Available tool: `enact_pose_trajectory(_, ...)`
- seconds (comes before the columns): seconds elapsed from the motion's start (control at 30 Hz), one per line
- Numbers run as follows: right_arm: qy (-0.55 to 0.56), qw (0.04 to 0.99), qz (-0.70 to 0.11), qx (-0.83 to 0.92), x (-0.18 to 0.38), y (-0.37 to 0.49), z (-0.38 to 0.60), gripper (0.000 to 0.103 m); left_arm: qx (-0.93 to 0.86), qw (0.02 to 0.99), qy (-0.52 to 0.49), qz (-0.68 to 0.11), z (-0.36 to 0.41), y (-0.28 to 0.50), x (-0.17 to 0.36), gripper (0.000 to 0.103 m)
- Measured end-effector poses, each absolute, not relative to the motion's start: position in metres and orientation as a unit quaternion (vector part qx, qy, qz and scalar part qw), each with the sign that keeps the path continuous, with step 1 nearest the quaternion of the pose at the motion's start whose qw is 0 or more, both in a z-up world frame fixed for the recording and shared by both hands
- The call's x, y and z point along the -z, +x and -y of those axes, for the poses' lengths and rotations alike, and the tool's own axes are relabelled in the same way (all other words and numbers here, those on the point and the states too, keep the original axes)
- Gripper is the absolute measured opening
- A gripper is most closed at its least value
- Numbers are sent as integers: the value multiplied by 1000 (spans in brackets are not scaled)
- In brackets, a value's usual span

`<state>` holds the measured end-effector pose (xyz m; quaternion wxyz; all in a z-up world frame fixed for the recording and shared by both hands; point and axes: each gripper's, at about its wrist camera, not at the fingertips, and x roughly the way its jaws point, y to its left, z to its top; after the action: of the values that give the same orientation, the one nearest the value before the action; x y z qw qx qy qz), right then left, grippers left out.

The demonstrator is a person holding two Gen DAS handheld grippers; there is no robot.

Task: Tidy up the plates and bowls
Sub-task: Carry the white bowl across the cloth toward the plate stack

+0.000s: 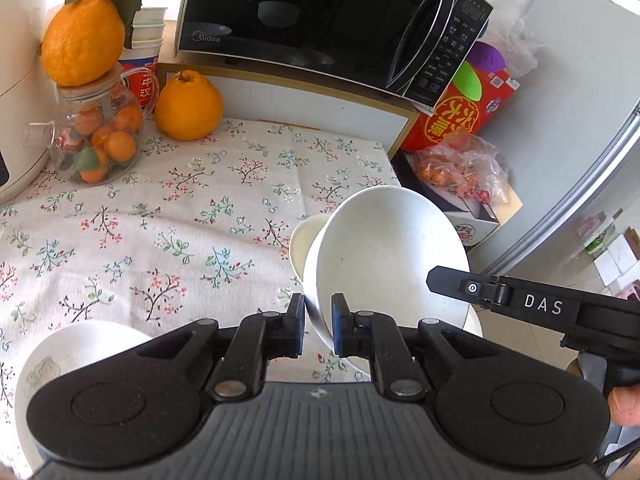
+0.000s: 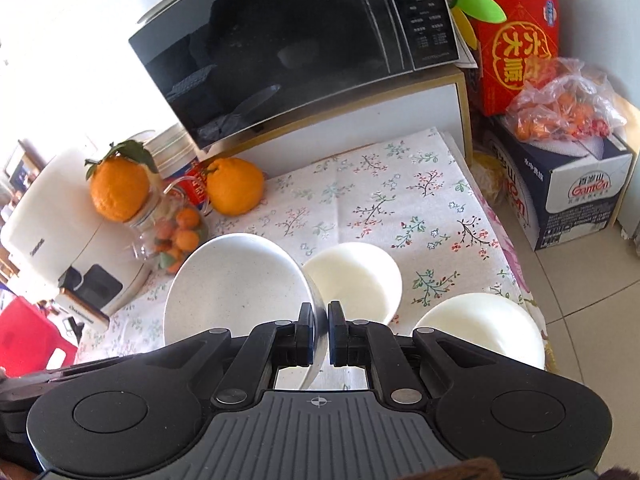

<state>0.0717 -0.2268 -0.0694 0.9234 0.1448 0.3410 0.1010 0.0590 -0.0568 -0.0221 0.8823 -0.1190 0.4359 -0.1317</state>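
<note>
My left gripper (image 1: 318, 320) is shut on the rim of a large white speckled bowl (image 1: 384, 256), tilted above the table's right edge. My right gripper (image 2: 320, 330) is shut on the opposite rim of the same bowl (image 2: 236, 288); it shows in the left wrist view (image 1: 520, 300) at the right. A smaller cream bowl (image 2: 354, 278) sits on the floral tablecloth (image 2: 400, 200) just beyond, partly hidden behind the held bowl in the left wrist view (image 1: 302, 240). Another white bowl (image 2: 484, 328) sits at the table's near right corner. A further white bowl (image 1: 68, 356) lies at lower left.
A black microwave (image 1: 320, 20) stands on a white shelf at the back. Two large oranges (image 1: 188, 106), a glass jar of small oranges (image 1: 100, 136) and a white appliance (image 2: 68, 240) stand at the left. Boxes (image 2: 576, 196) and a bagged fruit pile (image 2: 560, 108) sit on the floor right.
</note>
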Motion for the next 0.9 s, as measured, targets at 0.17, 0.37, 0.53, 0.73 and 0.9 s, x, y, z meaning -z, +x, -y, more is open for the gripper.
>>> enact_pose_trajectory(0.17, 130, 914, -368, -108, 76, 54, 221, 8, 139, 877, -134, -440, 50, 39, 30, 12)
enact_pose_trajectory(0.37, 87, 897, -422, -96, 107, 38, 209, 8, 140, 870, -125, -456, 54, 24, 50, 12)
enact_pose_trajectory(0.53, 84, 886, -447, -95, 121, 33, 206, 8, 140, 860, -109, -479, 56, 19, 67, 12)
enact_pose_trajectory(0.73, 82, 879, -459, -93, 127, 33, 206, 8, 143, 853, -103, -491, 53, 14, 77, 12)
enact_pose_trajectory(0.9, 72, 868, -484, -89, 142, 39, 201, 8, 137, 850, -95, -499, 53, 15, 82, 12)
